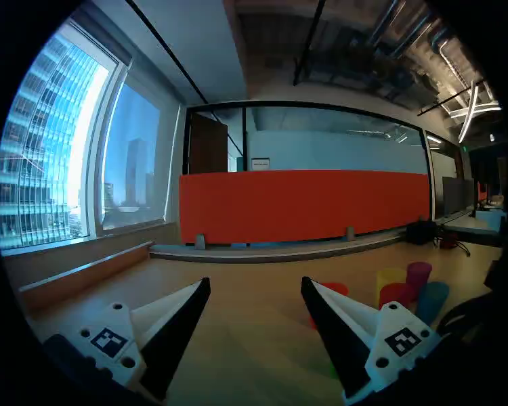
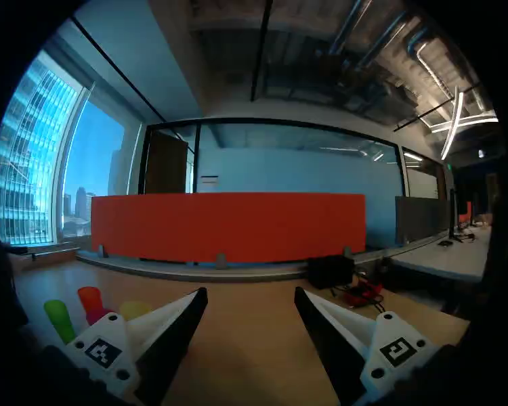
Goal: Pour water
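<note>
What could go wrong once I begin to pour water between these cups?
1. The cups stand close together on the table; the open left gripper, reaching for one, may knock over its neighbours.
2. In the right gripper view, a finger of the open right gripper hides part of the yellow cup, so a grasp there may be misjudged.
3. I cannot tell which cup holds water; a tipped one could spill.

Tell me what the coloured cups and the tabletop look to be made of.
Coloured cups: probably plastic with a matte to slightly satin finish. The sign is their flat, saturated, even colours with no pattern or glaze glint. Tabletop: wood or wood-look laminate, smooth with a soft sheen. It shows a warm tan tone and faint grain, but solid wood, veneer and laminate cannot be told apart here.
</note>
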